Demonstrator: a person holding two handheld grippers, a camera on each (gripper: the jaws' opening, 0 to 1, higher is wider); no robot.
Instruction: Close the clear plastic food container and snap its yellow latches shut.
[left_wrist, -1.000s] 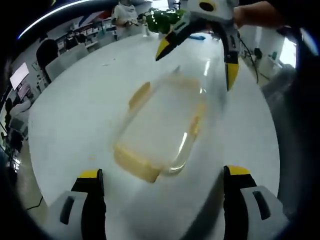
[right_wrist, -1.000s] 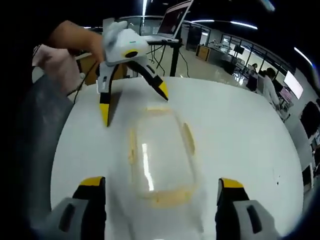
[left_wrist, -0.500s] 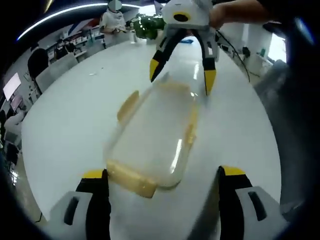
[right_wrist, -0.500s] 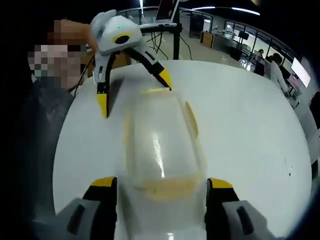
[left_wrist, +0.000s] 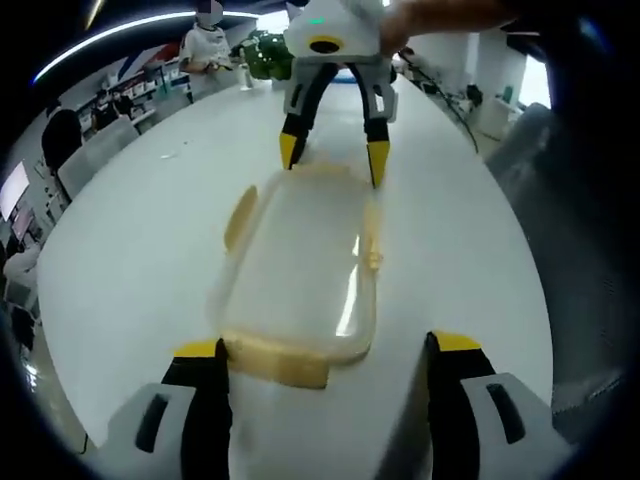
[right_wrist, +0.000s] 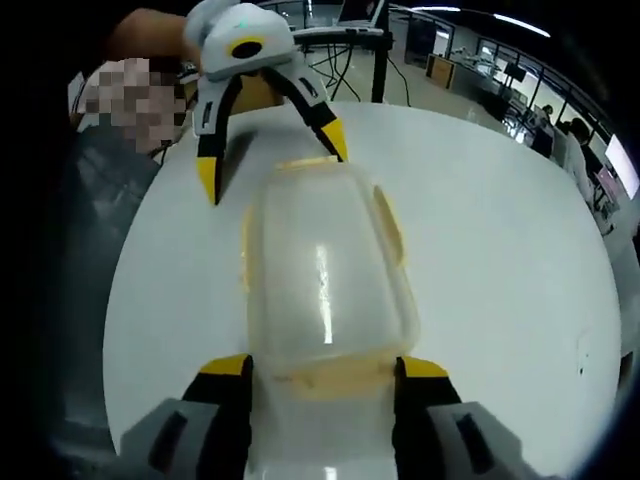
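A clear plastic container (left_wrist: 300, 265) (right_wrist: 322, 275) lies lengthwise on the white round table (left_wrist: 140, 250), with its lid resting on top. Yellow latches stick out at its sides (left_wrist: 238, 213) (right_wrist: 388, 222) and at its ends (left_wrist: 278, 360) (right_wrist: 330, 378). My left gripper (left_wrist: 328, 346) is open, and its jaws stand wide on either side of one end of the container. My right gripper (right_wrist: 325, 367) is open at the opposite end, its jaws close against the container's walls. The left gripper view shows the right gripper (left_wrist: 334, 155) facing me, held by a hand. The right gripper view shows the left gripper (right_wrist: 270, 165).
The table edge (right_wrist: 120, 300) curves close on the person's side, where a grey sleeve (right_wrist: 70, 260) shows. Behind the table are office desks, a green plant (left_wrist: 262, 55), a laptop stand (right_wrist: 380, 60) and seated people.
Both grippers have come in over the container's ends. The right gripper's jaws have narrowed around its end. The container now lies straight between the two grippers.
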